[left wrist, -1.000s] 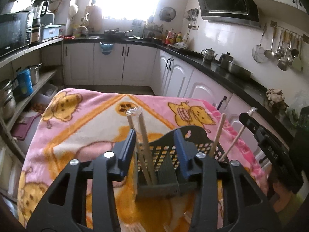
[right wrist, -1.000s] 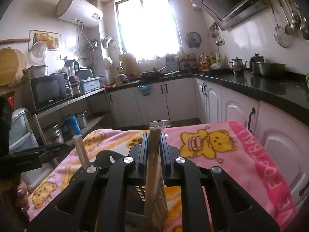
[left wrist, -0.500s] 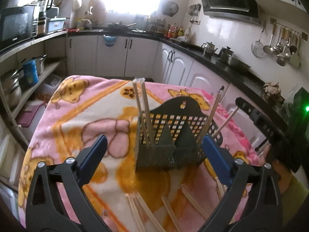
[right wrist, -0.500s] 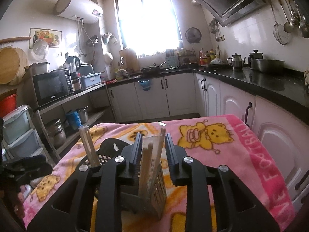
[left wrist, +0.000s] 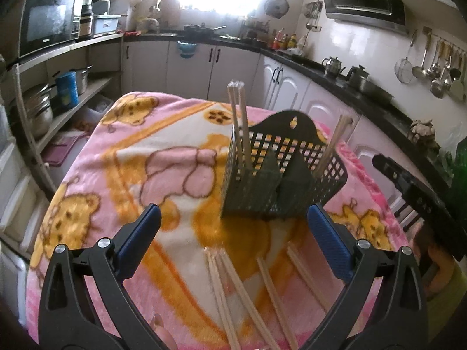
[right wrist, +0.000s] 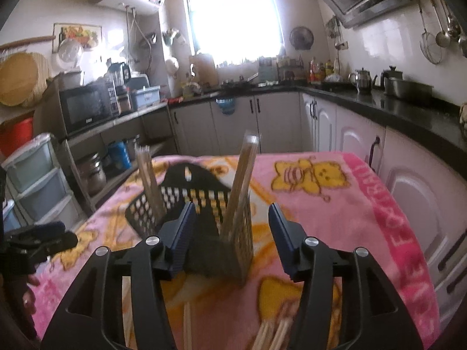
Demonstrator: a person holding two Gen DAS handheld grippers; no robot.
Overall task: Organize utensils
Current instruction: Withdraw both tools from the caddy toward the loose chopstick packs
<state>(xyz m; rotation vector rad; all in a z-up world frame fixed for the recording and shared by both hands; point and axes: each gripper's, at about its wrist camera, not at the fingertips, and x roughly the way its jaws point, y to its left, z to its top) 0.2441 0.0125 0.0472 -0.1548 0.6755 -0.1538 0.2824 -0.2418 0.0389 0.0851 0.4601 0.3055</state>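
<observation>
Chopsticks (left wrist: pixel 242 288) lie loose on the desk before the basket (left wrist: pixel 280 175); my left tongs (left wrist: pixel 233 233) gape wide and empty, right tongs (right wrist: pixel 230 233) have just been opening, empty. I'd pinch one pair mid-length.

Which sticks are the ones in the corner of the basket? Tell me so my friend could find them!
Find the pink blanket with yellow bears covering the table. On it stands a dark plastic mesh basket. The tall pair of pale wooden chopsticks stands almost upright in its left corner, unlike the pair leaning out on the right or those lying flat on the blanket.
</observation>
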